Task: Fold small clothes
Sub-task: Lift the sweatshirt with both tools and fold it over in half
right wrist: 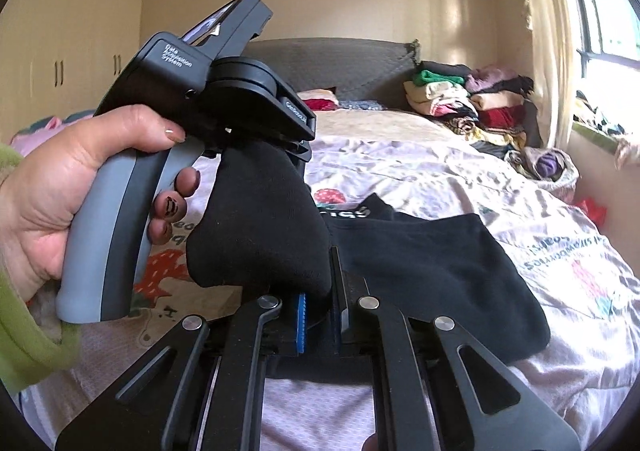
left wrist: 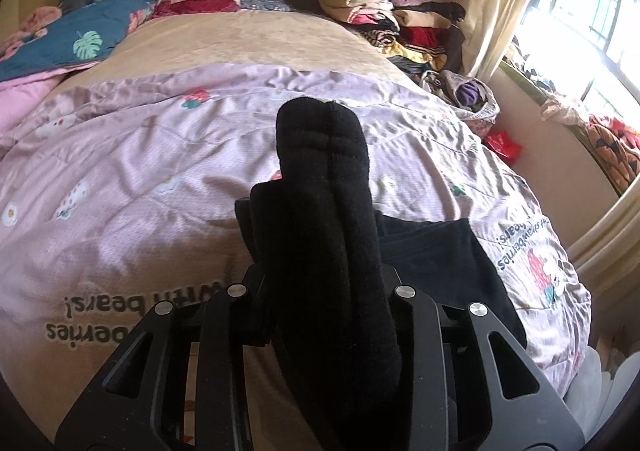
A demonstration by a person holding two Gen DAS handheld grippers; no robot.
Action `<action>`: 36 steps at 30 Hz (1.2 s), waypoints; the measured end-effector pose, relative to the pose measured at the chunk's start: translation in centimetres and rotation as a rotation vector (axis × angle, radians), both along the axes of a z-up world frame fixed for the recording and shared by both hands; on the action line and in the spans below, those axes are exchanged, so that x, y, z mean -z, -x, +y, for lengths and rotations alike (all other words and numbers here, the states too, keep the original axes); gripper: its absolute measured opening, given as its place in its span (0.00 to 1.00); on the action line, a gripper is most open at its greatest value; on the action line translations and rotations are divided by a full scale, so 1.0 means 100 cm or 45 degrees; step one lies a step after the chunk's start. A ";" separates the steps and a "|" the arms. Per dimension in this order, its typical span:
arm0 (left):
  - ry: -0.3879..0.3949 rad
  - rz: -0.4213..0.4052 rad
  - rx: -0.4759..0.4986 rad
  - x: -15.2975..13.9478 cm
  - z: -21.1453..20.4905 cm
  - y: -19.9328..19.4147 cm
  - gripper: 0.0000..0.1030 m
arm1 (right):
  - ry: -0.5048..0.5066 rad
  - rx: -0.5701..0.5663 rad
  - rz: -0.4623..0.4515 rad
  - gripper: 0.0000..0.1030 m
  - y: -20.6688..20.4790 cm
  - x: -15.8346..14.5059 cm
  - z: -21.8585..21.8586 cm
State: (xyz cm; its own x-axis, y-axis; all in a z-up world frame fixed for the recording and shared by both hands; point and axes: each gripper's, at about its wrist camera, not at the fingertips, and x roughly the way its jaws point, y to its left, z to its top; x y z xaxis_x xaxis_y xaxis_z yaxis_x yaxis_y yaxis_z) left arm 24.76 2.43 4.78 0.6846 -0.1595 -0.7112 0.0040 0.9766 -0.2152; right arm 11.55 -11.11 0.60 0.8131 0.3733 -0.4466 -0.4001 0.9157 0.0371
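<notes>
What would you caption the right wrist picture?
Both grippers, left and right, pinch a black sock above a pink bedspread.

Left tool (right wrist: 296,143): gripped by a bare hand (right wrist: 72,187) in a green sleeve, angled downward, jaws clamped. Right tool (right wrist: 320,315): jaws nearly closed.

Open quilt (left wrist: 140,179) is being left free on the left and far side; the right is being blocked by a black garment (right wrist: 440,271) and piled clothes (left wrist: 392,19).
</notes>
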 end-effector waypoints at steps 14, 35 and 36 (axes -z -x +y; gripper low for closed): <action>-0.060 0.030 0.076 -0.002 -0.047 -0.023 0.24 | -0.125 0.092 0.055 0.07 -0.005 -0.002 -0.035; 0.057 0.124 0.086 0.006 -0.078 -0.046 0.24 | -0.291 0.159 0.165 0.07 -0.011 0.000 -0.069; 0.062 0.133 0.083 0.008 -0.081 -0.048 0.24 | -0.301 0.164 0.174 0.07 -0.012 0.001 -0.071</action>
